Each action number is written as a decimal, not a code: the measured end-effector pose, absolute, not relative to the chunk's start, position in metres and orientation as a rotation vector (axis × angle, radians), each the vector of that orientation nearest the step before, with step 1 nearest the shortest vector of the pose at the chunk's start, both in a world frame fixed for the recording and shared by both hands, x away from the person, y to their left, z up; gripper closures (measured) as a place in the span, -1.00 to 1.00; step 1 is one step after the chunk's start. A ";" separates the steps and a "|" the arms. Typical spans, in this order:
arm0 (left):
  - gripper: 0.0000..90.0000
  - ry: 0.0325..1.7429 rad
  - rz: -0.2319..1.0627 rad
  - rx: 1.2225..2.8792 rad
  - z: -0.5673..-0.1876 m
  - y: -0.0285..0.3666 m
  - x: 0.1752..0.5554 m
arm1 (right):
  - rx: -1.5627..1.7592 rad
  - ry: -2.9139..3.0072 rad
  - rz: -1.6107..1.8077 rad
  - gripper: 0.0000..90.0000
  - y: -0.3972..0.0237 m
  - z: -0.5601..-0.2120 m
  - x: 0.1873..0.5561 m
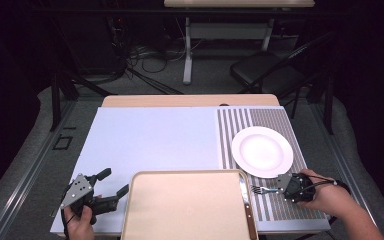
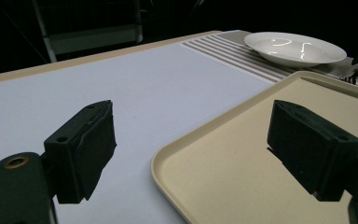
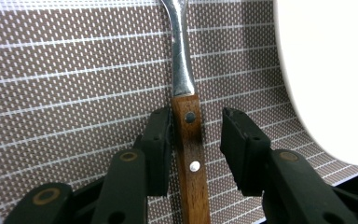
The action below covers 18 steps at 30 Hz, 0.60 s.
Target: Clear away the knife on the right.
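Right gripper (image 3: 196,140) straddling the fork's wooden handle (image 3: 192,163) on the striped mat (image 3: 74,70) near the table's right edge, jaws released, one pad touching, left gripper (image 2: 191,149) hovering with jaws wide apart over the tray's edge (image 2: 186,140).

high view: above, facing forward-down, far
left gripper view: low, across tray (image 2: 205,154) toward plate (image 2: 294,47)
right gripper view: close on mat (image 3: 74,70)
shared: plate

no readable text, label, brand or number anywhere here.
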<state>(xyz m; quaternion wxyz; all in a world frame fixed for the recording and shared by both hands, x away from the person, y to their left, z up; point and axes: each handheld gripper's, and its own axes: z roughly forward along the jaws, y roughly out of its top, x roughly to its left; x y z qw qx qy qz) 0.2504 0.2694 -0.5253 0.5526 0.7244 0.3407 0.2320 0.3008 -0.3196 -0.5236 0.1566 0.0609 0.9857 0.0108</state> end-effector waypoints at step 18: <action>-0.66 0.809 0.550 1.712 -0.525 0.270 0.250 | 0.161 2.858 0.048 0.62 -0.318 -0.527 0.302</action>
